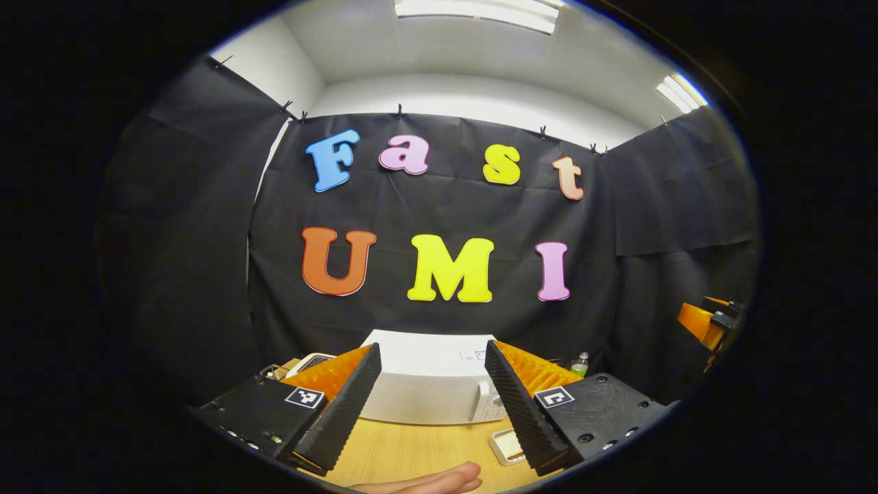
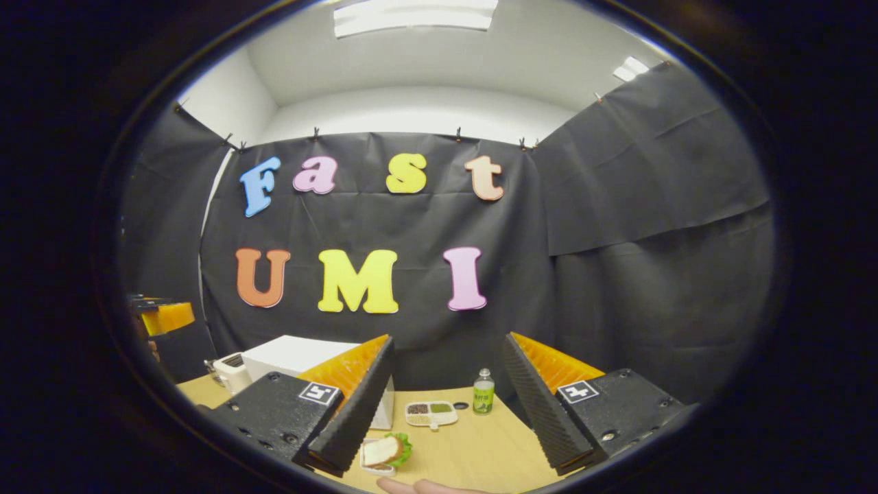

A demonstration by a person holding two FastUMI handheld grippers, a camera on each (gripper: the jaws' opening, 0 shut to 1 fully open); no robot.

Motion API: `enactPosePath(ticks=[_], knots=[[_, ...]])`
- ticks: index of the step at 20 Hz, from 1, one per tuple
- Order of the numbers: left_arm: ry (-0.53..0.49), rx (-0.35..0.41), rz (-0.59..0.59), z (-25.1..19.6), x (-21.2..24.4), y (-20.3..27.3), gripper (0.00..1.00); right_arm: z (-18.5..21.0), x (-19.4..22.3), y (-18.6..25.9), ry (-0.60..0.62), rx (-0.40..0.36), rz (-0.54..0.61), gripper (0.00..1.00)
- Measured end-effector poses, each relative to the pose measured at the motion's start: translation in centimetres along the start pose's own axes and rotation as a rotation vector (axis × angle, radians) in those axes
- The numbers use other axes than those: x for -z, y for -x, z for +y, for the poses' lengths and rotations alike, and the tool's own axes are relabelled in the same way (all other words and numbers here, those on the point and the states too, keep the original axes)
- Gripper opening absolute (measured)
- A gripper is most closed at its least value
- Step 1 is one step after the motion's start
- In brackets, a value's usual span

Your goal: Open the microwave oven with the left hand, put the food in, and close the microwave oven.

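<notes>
White microwave [image 1: 425, 391] door closed; bottle [image 2: 483, 392], sandwich [image 2: 384, 451] nearby; both grippers wide open, empty.

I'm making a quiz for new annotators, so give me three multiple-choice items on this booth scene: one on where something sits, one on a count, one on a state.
1. Where does the sandwich plate lie relative to the microwave oven, in the right gripper view?
A. On top of it
B. On the table in front of it
C. Inside it

2. How many bottles stand on the table?
A. One
B. Two
C. Three

3. How is the left claw?
A. Shut on the oven's handle
B. Shut on the sandwich
C. Open, holding nothing

Key: 1 B, the plate rests on the wood nearer the camera than the white oven. 2 A, a single bottle stands beside the compartment tray. 3 C, its fingers stand wide apart with the oven seen far off between them.
</notes>
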State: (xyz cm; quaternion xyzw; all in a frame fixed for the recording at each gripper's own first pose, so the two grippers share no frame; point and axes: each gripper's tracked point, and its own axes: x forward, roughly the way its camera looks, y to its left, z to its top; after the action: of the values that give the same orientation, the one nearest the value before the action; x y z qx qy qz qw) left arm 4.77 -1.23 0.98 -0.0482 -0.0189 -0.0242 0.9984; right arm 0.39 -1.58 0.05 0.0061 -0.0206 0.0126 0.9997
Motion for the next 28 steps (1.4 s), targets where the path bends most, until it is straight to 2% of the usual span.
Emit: enactPosePath(ticks=[6, 9, 10, 11, 14, 15, 16, 17, 18, 19, 20, 21, 22, 23, 25, 26, 27, 28], knots=[[0.073, -0.004, 0.033, -2.7, 3.6, -6.3, 0.95, -0.8, 0.1, 0.6, -0.009, -0.026, 0.002, 0.92], [0.045, -0.011, 0.046, -3.9, 6.4, -9.7, 0.95, -1.6, -0.4, 1.2, -0.022, -0.038, -0.007, 0.92], [0.033, -0.009, 0.056, -4.4, 7.5, -10.9, 0.89, -2.0, -0.7, 1.5, -0.027, -0.043, -0.013, 0.92], [0.027, -0.004, 0.074, -5.1, 9.0, -11.9, 0.95, -2.2, -0.9, 1.6, -0.031, -0.047, -0.021, 0.92], [0.022, 0.03, 0.132, -7.2, 13.2, -14.6, 0.95, -2.7, -1.1, 2.1, -0.047, -0.073, -0.026, 0.91], [0.019, 0.042, 0.142, -7.8, 14.3, -15.3, 0.95, -2.9, -0.9, 2.3, -0.053, -0.085, -0.023, 0.92], [0.016, 0.057, 0.141, -8.6, 15.4, -16.2, 0.96, -3.0, -0.9, 2.5, -0.055, -0.095, -0.023, 1.0], [0.01, 0.067, 0.143, -9.2, 16.5, -16.6, 0.95, -3.2, -0.7, 2.5, -0.057, -0.106, -0.022, 0.91], [-0.001, 0.067, 0.154, -9.6, 17.9, -17.2, 0.95, -3.4, -0.5, 2.5, -0.057, -0.107, -0.02, 1.0], [-0.014, 0.072, 0.174, -10.2, 19.6, -17.7, 0.95, -4.0, -0.4, 2.6, -0.055, -0.102, -0.02, 1.0], [-0.027, 0.074, 0.194, -10.7, 21.1, -18.3, 0.95, -4.4, -0.3, 2.6, -0.052, -0.096, -0.023, 0.91], [-0.043, 0.067, 0.208, -11.0, 22.5, -18.8, 0.95, -4.8, -0.3, 2.6, -0.049, -0.089, -0.026, 0.91], [-0.06, 0.06, 0.222, -11.3, 23.7, -19.5, 0.96, -5.2, -0.4, 2.6, -0.044, -0.083, -0.032, 1.0], [-0.078, 0.048, 0.229, -11.4, 24.9, -20.0, 0.96, -5.3, -0.4, 2.9, -0.041, -0.084, -0.039, 0.91], [-0.094, 0.034, 0.235, -11.5, 26.7, -21.1, 0.95, -5.5, -0.4, 3.1, -0.038, -0.103, -0.054, 0.91], [-0.085, 0.028, 0.238, -11.5, 27.5, -21.6, 0.95, -5.8, -0.2, 3.2, -0.04, -0.105, -0.056, 1.0], [-0.078, 0.018, 0.242, -11.5, 28.3, -22.1, 0.95, -6.2, 0.1, 3.2, -0.041, -0.103, -0.053, 0.91], [-0.08, -0.009, 0.253, -11.0, 29.1, -22.5, 0.95, -6.6, 0.3, 3.1, -0.042, -0.099, -0.05, 1.0]])
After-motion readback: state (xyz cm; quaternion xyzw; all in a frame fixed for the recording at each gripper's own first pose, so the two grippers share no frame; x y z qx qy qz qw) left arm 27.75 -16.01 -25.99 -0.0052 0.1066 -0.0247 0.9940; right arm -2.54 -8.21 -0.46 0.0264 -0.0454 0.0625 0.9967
